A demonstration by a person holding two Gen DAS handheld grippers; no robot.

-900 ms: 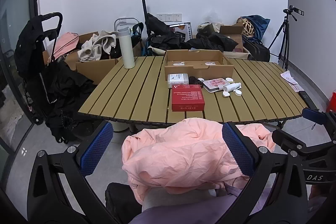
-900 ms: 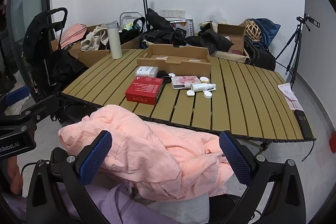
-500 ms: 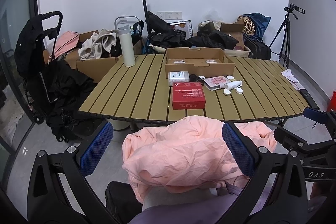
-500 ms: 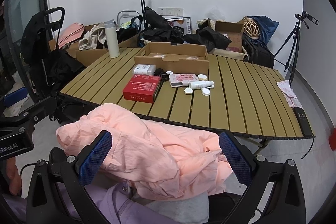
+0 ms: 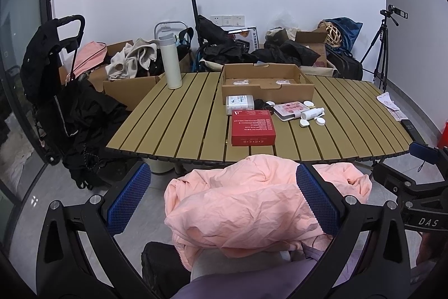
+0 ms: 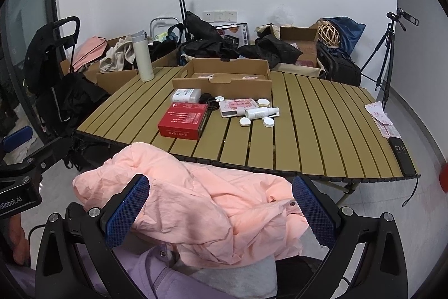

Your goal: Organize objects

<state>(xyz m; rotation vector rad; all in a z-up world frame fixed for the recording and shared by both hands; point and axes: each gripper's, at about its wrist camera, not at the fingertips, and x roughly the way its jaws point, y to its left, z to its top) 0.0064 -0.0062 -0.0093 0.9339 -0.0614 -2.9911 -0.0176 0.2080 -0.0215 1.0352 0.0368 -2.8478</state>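
A slatted olive table holds a red box, a white box, a pink flat pack, a small white bottle, several white round caps and an open cardboard tray. The same things show in the right wrist view: red box, pink pack, bottle, tray. My left gripper is open and empty, held low above a pink jacket short of the table edge. My right gripper is open and empty over the jacket.
A white flask stands at the table's far left. A phone and papers lie at the right edge. Cardboard boxes, clothes, bags and a stroller crowd the back and left. A tripod stands at the right.
Both grippers have drifted slightly, so the table sits a little lower and nearer in view. Both stay open; nothing on the table moved.
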